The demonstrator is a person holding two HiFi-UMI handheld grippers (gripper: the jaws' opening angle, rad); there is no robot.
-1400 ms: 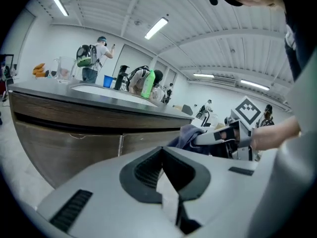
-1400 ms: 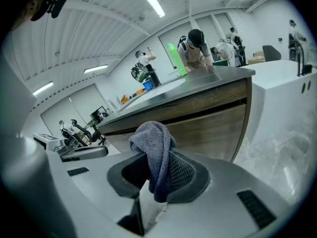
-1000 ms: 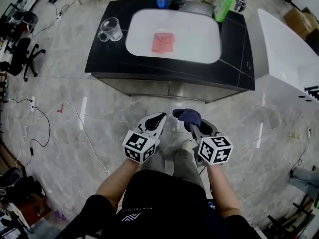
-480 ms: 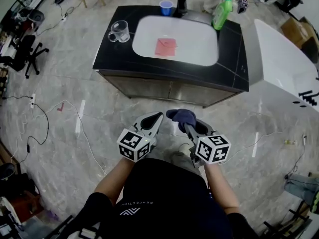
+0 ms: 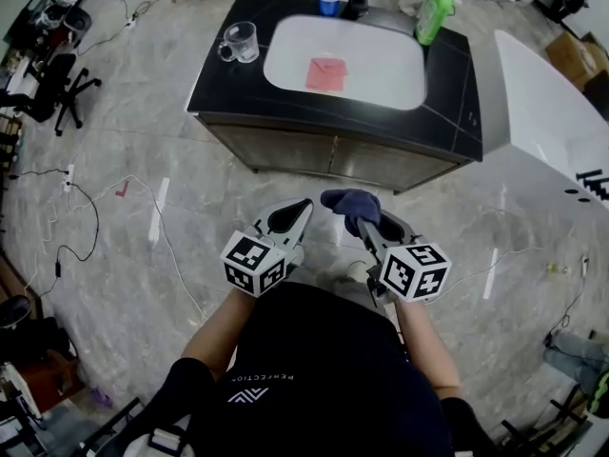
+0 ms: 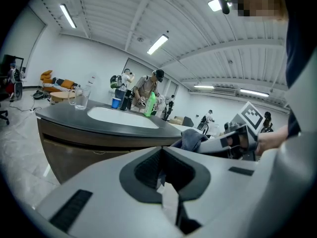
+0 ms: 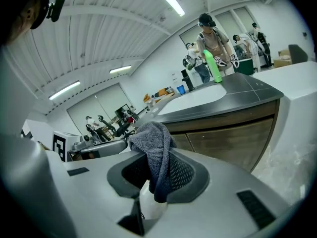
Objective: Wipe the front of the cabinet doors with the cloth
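Note:
A dark blue-grey cloth (image 5: 350,204) (image 7: 154,150) hangs bunched from my right gripper (image 5: 363,225) (image 7: 150,185), which is shut on it. My left gripper (image 5: 302,207) (image 6: 161,178) is beside it on the left, shut with nothing in it. Both are held low over the floor, well short of the cabinet. The brown cabinet doors (image 5: 328,156) (image 7: 233,133) (image 6: 74,150) sit under a black countertop (image 5: 219,84) with a white sink (image 5: 381,84). The cloth touches no door.
In the sink lies a red cloth (image 5: 326,72). A glass mug (image 5: 238,41), a blue cup (image 5: 329,0) and a green bottle (image 5: 433,12) stand on the countertop. A white counter (image 5: 542,93) is at the right. Cables (image 5: 162,236) run over the floor at the left.
The cabinet now sits higher in the head view and more of its door front shows. Both grippers keep much the same pose, the cloth still in the right one.

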